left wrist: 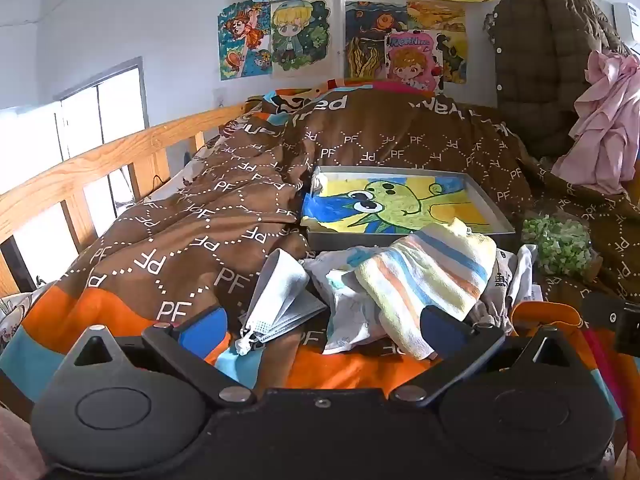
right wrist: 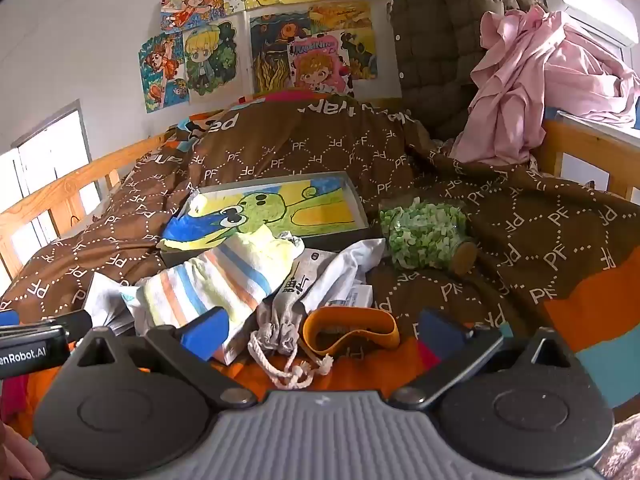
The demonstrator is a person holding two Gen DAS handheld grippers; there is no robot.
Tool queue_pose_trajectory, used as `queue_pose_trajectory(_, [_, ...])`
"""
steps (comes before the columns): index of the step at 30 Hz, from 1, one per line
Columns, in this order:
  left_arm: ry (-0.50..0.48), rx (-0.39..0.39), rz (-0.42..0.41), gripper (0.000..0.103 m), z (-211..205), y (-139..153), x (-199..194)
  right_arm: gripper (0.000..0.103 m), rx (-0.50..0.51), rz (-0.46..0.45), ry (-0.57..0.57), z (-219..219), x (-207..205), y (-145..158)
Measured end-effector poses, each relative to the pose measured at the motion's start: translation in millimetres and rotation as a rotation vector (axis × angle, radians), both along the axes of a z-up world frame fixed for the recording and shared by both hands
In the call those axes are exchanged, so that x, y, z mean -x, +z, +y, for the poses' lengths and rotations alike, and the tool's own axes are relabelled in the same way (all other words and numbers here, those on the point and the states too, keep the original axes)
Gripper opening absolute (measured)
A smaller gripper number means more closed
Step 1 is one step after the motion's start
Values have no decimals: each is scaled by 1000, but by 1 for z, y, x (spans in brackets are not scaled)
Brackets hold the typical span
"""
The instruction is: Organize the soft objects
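A heap of soft things lies on the brown quilt in front of a shallow grey box (left wrist: 496, 208) (right wrist: 362, 216) lined with a frog drawing. A striped towel (left wrist: 424, 276) (right wrist: 216, 280) tops the heap, beside a folded face mask (left wrist: 280, 296), white cloth (left wrist: 348, 312), a grey drawstring pouch (right wrist: 288, 308) and an orange band (right wrist: 352, 330). My left gripper (left wrist: 320, 330) stands open just before the mask and towel, holding nothing. My right gripper (right wrist: 324, 330) is open too, the pouch and band lying between its fingers, untouched.
A jar of green pieces (left wrist: 560, 248) (right wrist: 424, 236) lies right of the box. A wooden bed rail (left wrist: 100, 164) runs along the left. A brown quilted coat (right wrist: 440, 40) and pink cloth (right wrist: 532, 92) hang at the far right, drawings cover the wall.
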State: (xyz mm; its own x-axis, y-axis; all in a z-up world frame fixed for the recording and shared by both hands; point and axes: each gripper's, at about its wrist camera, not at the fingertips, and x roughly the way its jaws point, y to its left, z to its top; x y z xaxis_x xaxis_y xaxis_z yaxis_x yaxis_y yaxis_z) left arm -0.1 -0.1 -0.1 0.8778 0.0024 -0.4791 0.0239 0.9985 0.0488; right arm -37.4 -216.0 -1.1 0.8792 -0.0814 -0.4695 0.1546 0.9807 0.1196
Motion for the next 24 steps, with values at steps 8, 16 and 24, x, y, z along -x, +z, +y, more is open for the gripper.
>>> queue_pose_trajectory(8, [-1, 0, 1, 102, 0, 0, 0, 103, 0, 1, 2, 0, 0, 0])
queue_pose_trajectory(16, [-3, 0, 2, 102, 0, 0, 0, 103, -3, 5, 1, 0, 0, 1])
queue_pose_trajectory(24, [-1, 0, 5, 102, -1, -5, -2, 103, -4, 7, 0, 0, 0, 1])
